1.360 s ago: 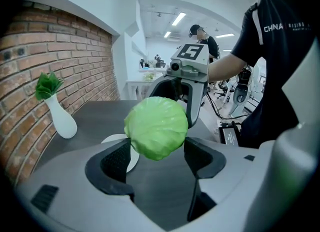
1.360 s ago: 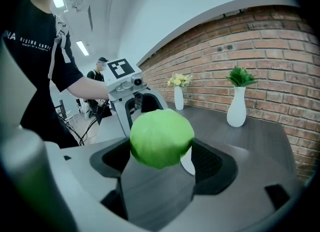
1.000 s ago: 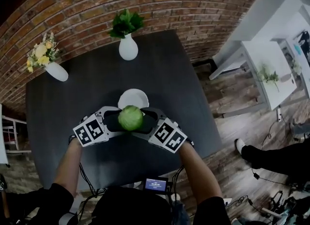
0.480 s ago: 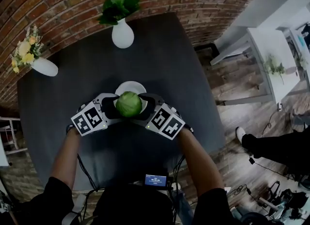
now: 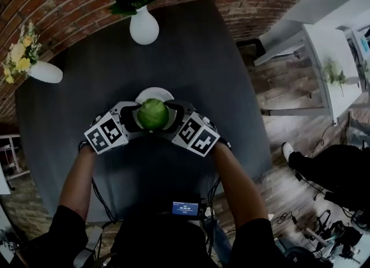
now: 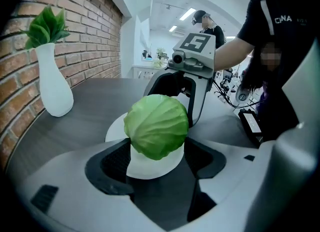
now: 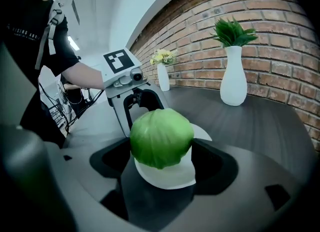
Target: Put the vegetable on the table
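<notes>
Over the middle of the dark table (image 5: 191,59), the person's two grippers meet nose to nose around a green cabbage (image 5: 153,114). The left gripper (image 5: 137,118) comes in from 8 o'clock and the right gripper (image 5: 170,118) from 4 o'clock. Each has its jaws spread wide, with the cabbage filling the gap and its sides against the dark inner pads, so both are grasping the same head from opposite ends. A white plate (image 5: 153,92) lies under the cabbage and shows past it at 12 o'clock; whether the cabbage rests on it or hangs just above, I cannot tell. Well apart, a white vase of green leaves (image 5: 143,28) stands at 12 o'clock, and a vase of yellow flowers (image 5: 43,71) leans at 10 o'clock.
</notes>
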A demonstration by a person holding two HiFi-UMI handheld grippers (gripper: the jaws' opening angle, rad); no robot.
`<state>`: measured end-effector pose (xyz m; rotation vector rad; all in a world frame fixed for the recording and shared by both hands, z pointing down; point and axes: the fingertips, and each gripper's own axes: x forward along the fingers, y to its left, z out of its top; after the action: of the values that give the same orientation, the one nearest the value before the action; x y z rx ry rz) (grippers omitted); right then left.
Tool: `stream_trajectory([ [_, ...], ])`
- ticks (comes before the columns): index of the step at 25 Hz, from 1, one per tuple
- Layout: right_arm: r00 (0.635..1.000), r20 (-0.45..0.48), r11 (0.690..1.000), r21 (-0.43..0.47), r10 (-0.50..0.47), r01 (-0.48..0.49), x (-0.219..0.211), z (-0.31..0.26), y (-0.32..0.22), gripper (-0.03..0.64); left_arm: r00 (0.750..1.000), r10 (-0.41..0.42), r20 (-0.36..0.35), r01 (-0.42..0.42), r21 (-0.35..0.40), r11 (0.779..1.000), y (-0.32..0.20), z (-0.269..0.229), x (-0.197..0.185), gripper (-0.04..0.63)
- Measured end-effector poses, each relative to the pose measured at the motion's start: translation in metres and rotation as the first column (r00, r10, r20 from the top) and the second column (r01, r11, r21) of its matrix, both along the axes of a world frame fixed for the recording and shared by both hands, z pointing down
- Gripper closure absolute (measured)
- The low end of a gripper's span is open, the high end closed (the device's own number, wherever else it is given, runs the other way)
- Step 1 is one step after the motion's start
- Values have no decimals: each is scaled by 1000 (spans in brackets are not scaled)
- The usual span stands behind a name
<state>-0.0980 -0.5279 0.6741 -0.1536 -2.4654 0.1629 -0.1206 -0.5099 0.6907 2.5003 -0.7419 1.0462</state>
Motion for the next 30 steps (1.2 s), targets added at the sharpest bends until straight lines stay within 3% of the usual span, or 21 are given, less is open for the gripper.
stream_trajectory([
  [8,1000,-23,1000,4,-13,13,-7,17,1,245,1000,-6,7,6,-17,1000,2,17,-7,278],
  [20,998,-66,1000,13,-9,9,-4,31,-4,245,998,12,64,-15,44,999,-6,20,-5,276],
  [26,998,-63,1000,12,-16,17,-7,33,-1,245,998,-7,63,4,33,999,-5,21,-4,276],
  [30,998,-65,1000,24,-12,14,-7,26,-5,245,999,-40,14,40,2,999,-4,14,-9,276],
])
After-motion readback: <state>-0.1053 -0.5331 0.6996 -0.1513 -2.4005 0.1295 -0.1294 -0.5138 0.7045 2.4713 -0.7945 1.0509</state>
